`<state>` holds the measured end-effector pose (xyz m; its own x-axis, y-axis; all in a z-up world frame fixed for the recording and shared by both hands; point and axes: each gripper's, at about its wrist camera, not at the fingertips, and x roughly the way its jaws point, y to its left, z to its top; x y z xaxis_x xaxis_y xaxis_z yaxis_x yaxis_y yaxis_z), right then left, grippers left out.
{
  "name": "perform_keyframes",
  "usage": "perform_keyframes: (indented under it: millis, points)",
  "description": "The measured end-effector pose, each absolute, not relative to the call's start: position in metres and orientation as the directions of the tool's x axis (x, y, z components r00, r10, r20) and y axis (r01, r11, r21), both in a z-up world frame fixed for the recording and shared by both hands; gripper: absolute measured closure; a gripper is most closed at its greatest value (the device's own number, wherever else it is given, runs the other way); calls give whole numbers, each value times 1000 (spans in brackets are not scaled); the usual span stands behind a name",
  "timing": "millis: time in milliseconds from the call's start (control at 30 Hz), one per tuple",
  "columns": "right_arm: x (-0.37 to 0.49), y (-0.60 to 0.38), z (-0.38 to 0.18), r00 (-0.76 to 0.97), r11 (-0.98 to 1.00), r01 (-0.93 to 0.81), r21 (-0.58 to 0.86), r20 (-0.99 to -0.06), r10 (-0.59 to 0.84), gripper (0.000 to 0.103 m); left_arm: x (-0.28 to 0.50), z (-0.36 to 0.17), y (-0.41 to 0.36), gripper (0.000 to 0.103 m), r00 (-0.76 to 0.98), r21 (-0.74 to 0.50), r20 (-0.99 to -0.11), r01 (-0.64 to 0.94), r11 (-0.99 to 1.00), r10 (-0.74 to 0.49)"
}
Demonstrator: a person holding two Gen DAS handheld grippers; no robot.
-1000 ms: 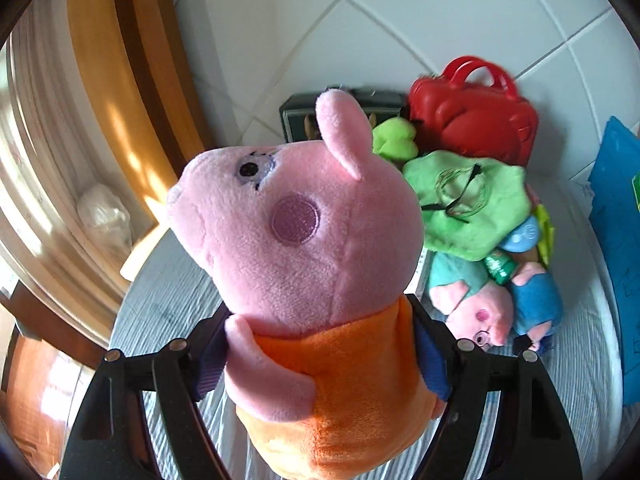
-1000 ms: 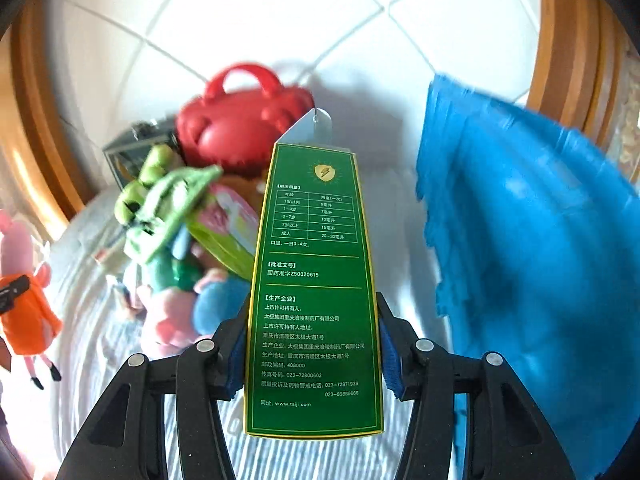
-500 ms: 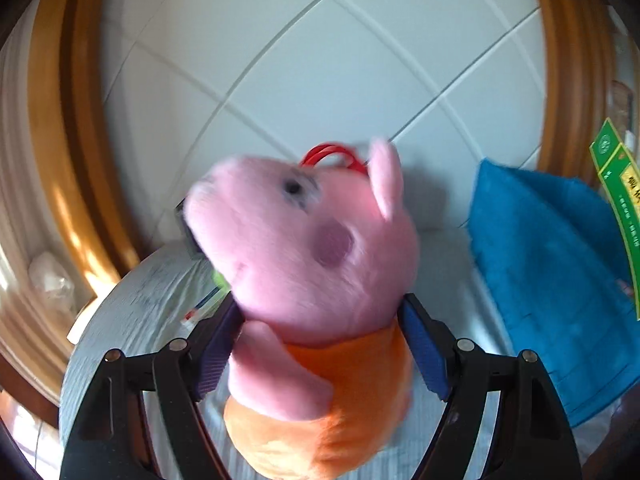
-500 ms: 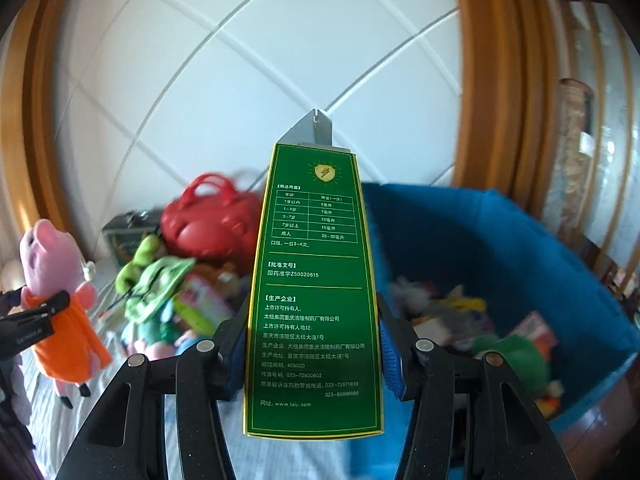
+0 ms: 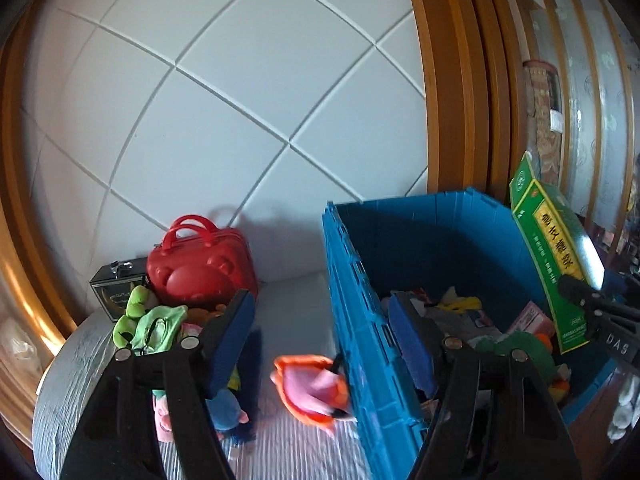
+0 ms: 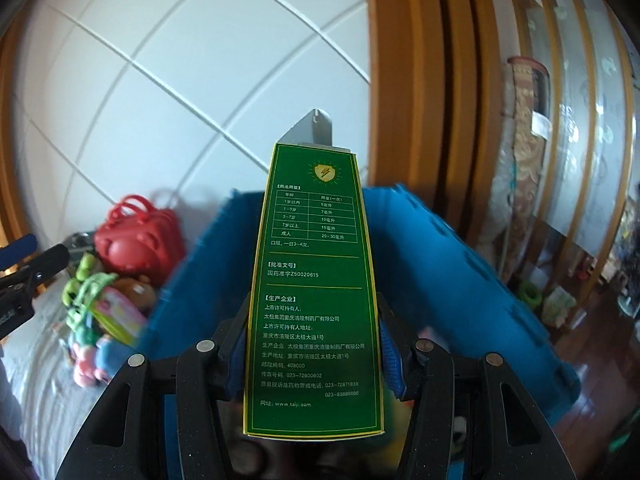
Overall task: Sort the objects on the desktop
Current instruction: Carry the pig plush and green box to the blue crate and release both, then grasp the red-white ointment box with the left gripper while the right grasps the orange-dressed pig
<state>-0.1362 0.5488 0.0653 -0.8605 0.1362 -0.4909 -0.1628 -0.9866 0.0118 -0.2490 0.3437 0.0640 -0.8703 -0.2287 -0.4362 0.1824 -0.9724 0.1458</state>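
My left gripper [image 5: 320,304] hangs over the near left wall of the blue crate [image 5: 360,280], its jaws closing with nothing between them. Below it, blurred, a pink pig plush in an orange dress [image 5: 312,388] is upside down outside that wall, over the grey striped bedding [image 5: 288,320]; I cannot tell whether it is in the air or resting. My right gripper [image 6: 312,320] is shut on a tall green medicine box [image 6: 316,280] held upright above the crate [image 6: 460,280]. That box [image 5: 552,264] also shows at the crate's right side in the left wrist view.
A red toy case [image 5: 200,268], a small dark box [image 5: 116,292] and a heap of plush toys with a green one [image 5: 152,328] lie left of the crate against a white padded wall. Several items fill the crate's bottom [image 5: 480,320]. A wooden frame [image 5: 452,80] rises behind.
The pig plush has left my left gripper's jaws and dropped beside the crate wall. Both grippers swung right toward the crate. The green box stays gripped.
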Motion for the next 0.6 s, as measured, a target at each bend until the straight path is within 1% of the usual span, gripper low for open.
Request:
perform_keyframes:
  millis: [133,233,300,333,367,433,500,533,600]
  points:
    - [-142,582,44,-828,-983,-183,29,-543,138,51,-259,42,342,34,-834,146,-498,190,-971,-238]
    - [-149,593,34,-814,-982,-189,29,-563,140,49,-257,30,328,29,-814,129,-528,206,-970,-243]
    - [-151,595,30,-808,-981,-194,31,-571,142,37,-258,24,319,28,-804,115,-546,207,-972,-236]
    - [-151,594,30,-810,-980,-194,32,-569,142,21,-257,21,315,28,-797,110,-555,212,-971,-237]
    - [-150,592,30,-813,-981,-191,28,-564,143,16,-256,19,311,28,-792,111,-560,218,-970,-242]
    - [-148,584,34,-821,-983,-181,20,-554,140,16,-252,13,302,25,-781,116,-568,238,-964,-261]
    - [-146,575,38,-833,-988,-155,24,-541,118,16,-248,9,289,24,-773,106,-578,247,-963,-262]
    - [-144,567,42,-841,-991,-134,23,-532,101,15,-245,7,279,24,-768,94,-586,255,-962,-260]
    - [-139,547,48,-856,-995,-97,15,-512,76,7,-238,3,259,24,-758,77,-597,272,-959,-263]
